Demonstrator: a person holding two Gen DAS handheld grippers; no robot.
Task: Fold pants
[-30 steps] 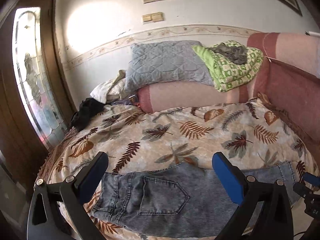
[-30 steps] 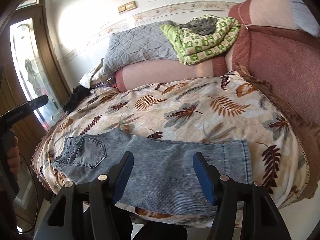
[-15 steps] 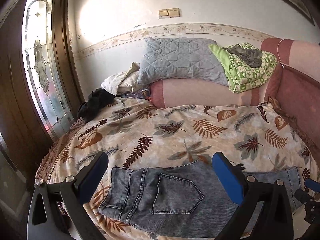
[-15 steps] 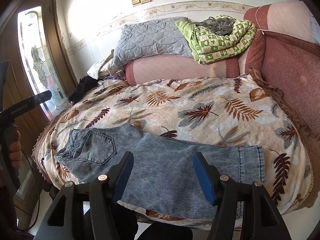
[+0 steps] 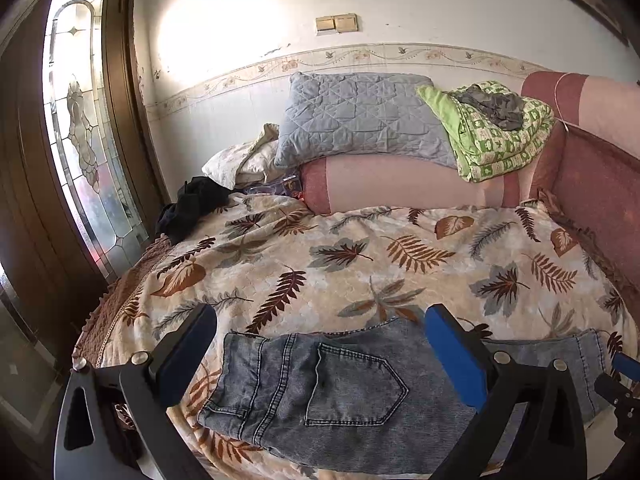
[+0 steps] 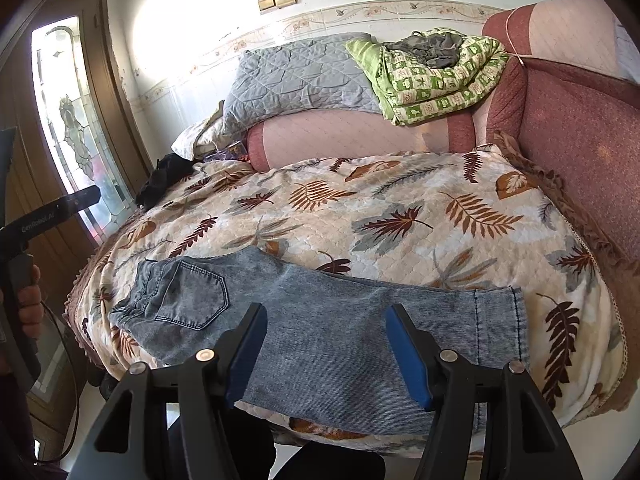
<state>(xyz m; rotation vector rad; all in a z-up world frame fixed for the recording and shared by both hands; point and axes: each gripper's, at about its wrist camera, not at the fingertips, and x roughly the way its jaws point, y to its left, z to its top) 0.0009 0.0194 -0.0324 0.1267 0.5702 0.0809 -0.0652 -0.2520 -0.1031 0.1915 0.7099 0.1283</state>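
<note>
Grey-blue denim pants (image 6: 320,320), flat along the near edge, waist toward nine o'clock, back pocket up.

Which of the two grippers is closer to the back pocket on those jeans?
Left. The left gripper hangs right over the back pocket, fingers open. The right gripper sits farther along the leg, toward the hem, with the pocket off to its left.

Left hand-held gripper (image 5: 320,356): matte black angular frame, cut-out slots in both arms, silver round screw heads on top, blue flat pads on the fingers (image 5: 454,358). Right hand-held gripper (image 6: 322,350): same build, black frame, silver screws, blue pads. In the right wrist view the left unit's black body carries small pale lettering, a thin black cable hangs below it, and bare skin of the left hand (image 6: 30,300) shows on the grip.
</note>
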